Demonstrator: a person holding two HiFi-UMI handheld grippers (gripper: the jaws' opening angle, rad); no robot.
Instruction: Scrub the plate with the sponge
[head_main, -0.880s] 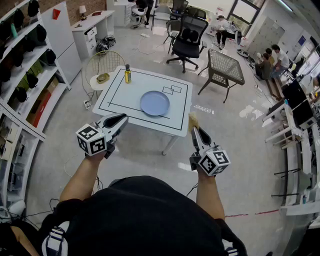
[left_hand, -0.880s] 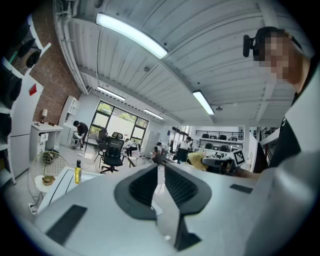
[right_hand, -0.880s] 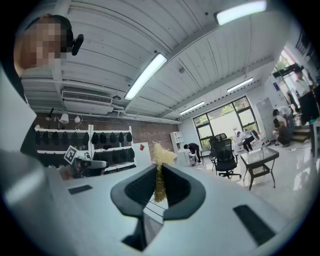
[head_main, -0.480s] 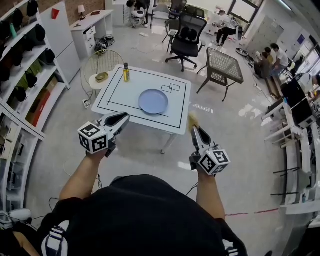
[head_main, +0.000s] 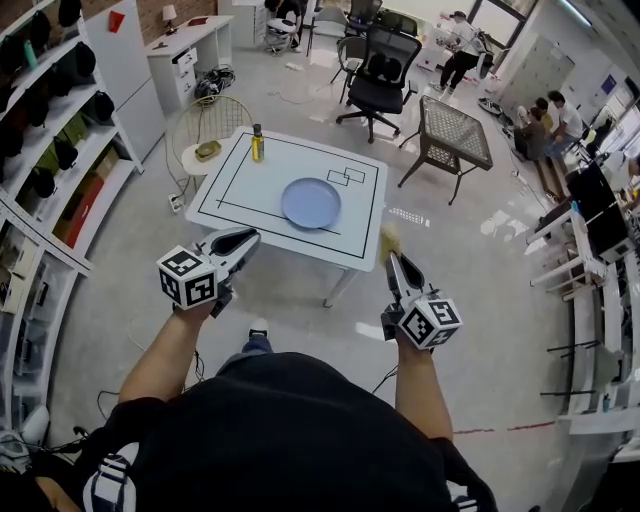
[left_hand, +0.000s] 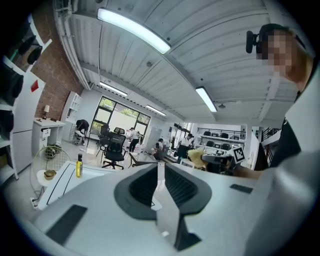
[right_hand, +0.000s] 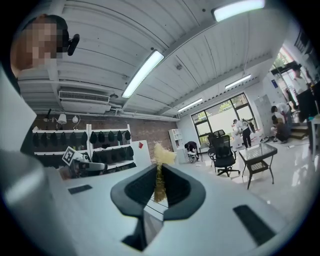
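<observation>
- Left tool (head_main: 246, 238): held level in the air, short of the near edge of the surface; jaws drawn together, nothing between them (left gripper view (left_hand: 160, 168)).
- Bottle (head_main: 257, 145): small, yellowish contents and a dark cap. It stands upright at the far left corner of the surface, well apart from the plate.
- Surface (head_main: 240, 185): low white table marked with black lines. It carries only the bottle and the plate.
- Plate (head_main: 311, 203): pale blue, round, lying flat near the middle of the surface, toward the right. Nothing rests on it and neither tool touches it.
- Sponge (head_main: 388, 240): yellow, pinched upright in the right tool, its top standing clear above the jaw tips (right gripper view (right_hand: 161, 156)). It is in the air, well short of the plate.
- Right tool (head_main: 392, 260): held level beside the near right corner of the surface, jaws clamped on the sponge.
- Step in hand: approach. By the look of it, the sponge is in the grip and scrubbing has not begun.
- Next move calls for:
  - closing on the surface and carrying the right tool forward and left over the plate;
  - tipping it down so the sponge's free end meets the plate's face;
  - probably the left tool at the rim, since a light plate is likely to slide under rubbing.
</observation>
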